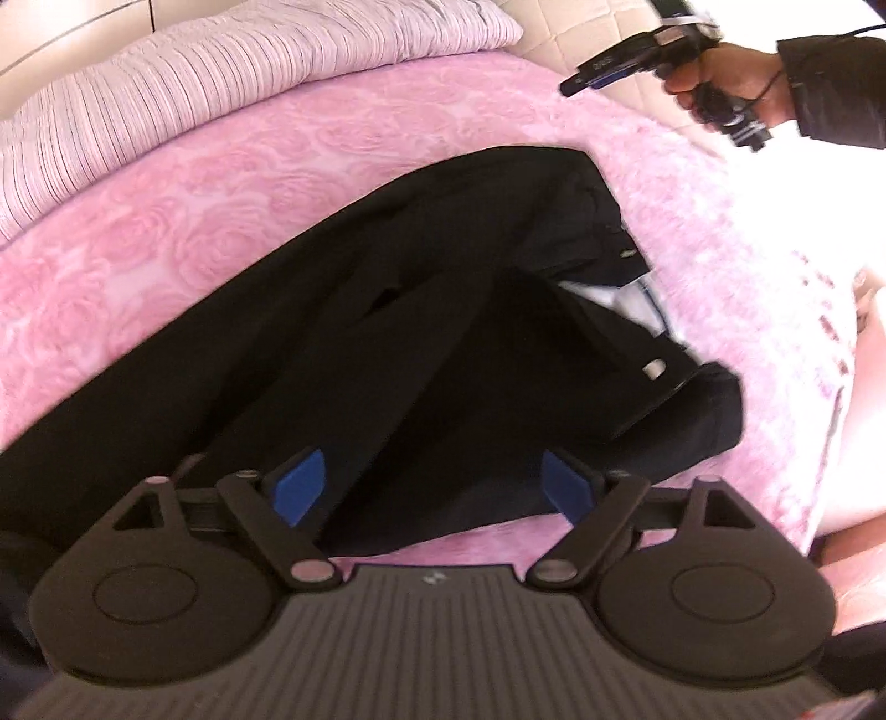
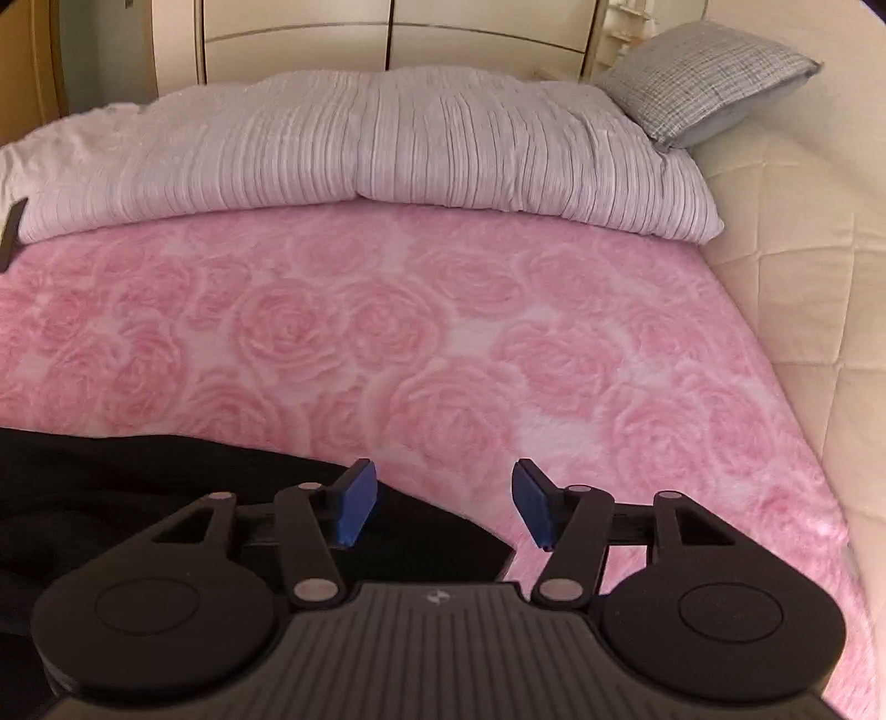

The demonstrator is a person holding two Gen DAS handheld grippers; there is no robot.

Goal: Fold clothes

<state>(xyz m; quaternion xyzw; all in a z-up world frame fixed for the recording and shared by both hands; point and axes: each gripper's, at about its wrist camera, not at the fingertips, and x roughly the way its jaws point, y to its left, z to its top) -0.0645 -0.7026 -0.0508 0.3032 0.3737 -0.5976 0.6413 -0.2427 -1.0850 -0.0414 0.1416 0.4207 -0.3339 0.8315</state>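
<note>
A pair of black trousers (image 1: 421, 332) lies spread on the pink rose-patterned bed cover (image 1: 221, 183), waistband with a button and white lining toward the right. My left gripper (image 1: 434, 487) is open and empty, just above the trousers' near edge. My right gripper (image 2: 443, 498) is open and empty, above the bed cover, with a corner of the black trousers (image 2: 166, 487) under its left finger. The right gripper also shows in the left wrist view (image 1: 653, 55), held in a hand high above the bed at the top right.
A striped white duvet (image 2: 360, 149) lies folded along the far side of the bed. A grey checked pillow (image 2: 703, 83) leans at the back right. A cream quilted bed surround (image 2: 803, 266) runs along the right. Wardrobe doors (image 2: 387, 33) stand behind.
</note>
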